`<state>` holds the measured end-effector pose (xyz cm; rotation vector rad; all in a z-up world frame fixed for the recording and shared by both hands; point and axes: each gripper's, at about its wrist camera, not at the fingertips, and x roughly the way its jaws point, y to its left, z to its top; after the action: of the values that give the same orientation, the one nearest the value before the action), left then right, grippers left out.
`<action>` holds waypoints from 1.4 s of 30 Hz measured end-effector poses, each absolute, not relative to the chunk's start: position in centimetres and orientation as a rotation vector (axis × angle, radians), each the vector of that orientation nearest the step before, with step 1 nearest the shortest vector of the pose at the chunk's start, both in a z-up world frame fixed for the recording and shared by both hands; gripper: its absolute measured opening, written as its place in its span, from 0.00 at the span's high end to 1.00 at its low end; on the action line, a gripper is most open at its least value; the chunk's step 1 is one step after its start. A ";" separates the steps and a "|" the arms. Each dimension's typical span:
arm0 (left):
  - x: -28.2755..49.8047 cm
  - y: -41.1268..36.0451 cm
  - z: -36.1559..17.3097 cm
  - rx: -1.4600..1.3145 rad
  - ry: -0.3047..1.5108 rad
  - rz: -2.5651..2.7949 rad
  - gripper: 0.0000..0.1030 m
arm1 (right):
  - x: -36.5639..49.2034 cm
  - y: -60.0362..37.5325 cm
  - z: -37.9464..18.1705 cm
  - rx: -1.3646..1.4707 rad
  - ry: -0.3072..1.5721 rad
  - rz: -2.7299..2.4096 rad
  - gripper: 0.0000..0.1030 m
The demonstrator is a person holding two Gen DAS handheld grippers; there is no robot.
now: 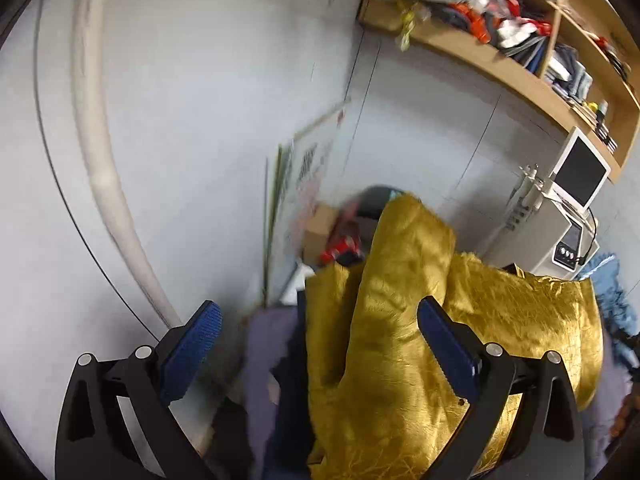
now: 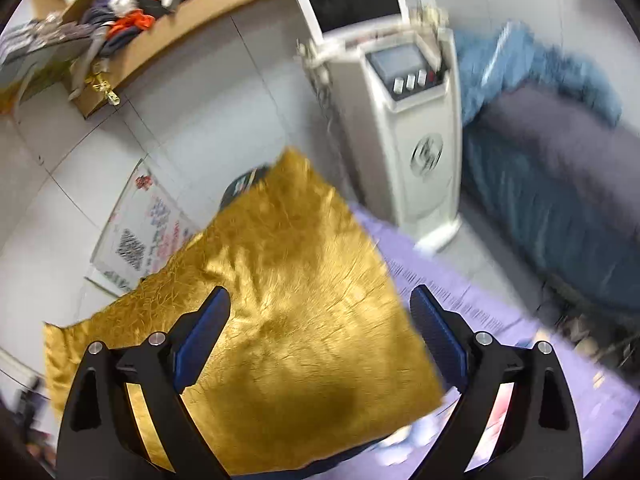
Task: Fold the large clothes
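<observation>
Both tools stand wide apart and grip nothing. The left tool (image 1: pixel 318 328) hangs over the rumpled gold garment (image 1: pixel 404 320), which lies in thick folds on a lilac-covered surface (image 1: pixel 260 344). The right tool (image 2: pixel 320 320) hovers above the same cloth, near a white machine (image 2: pixel 404 120).

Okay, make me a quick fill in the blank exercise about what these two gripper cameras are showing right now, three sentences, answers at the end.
1. The garment lying under both grippers is ____ in colour.
2. The jaws of the left gripper and the right gripper both stand ____.
3. The sheet under the garment is ____ in colour.

Answers: gold; open; purple
</observation>
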<state>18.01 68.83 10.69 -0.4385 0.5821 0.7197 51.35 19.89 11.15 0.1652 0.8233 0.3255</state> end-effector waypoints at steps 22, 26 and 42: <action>22.5 52.7 10.3 -0.293 0.792 0.450 0.06 | 36.8 28.0 14.4 -0.225 0.817 0.539 0.05; 22.6 51.9 9.3 -0.317 0.855 0.455 0.06 | 35.1 28.9 13.4 -0.305 0.862 0.531 0.05; 22.3 49.7 6.7 -0.267 0.975 0.517 0.06 | 32.6 26.8 12.0 -0.375 0.905 0.380 0.05</action>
<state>22.25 49.71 6.75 -0.2671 0.9749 0.5169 32.62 26.83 11.97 -0.3752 0.9055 0.3805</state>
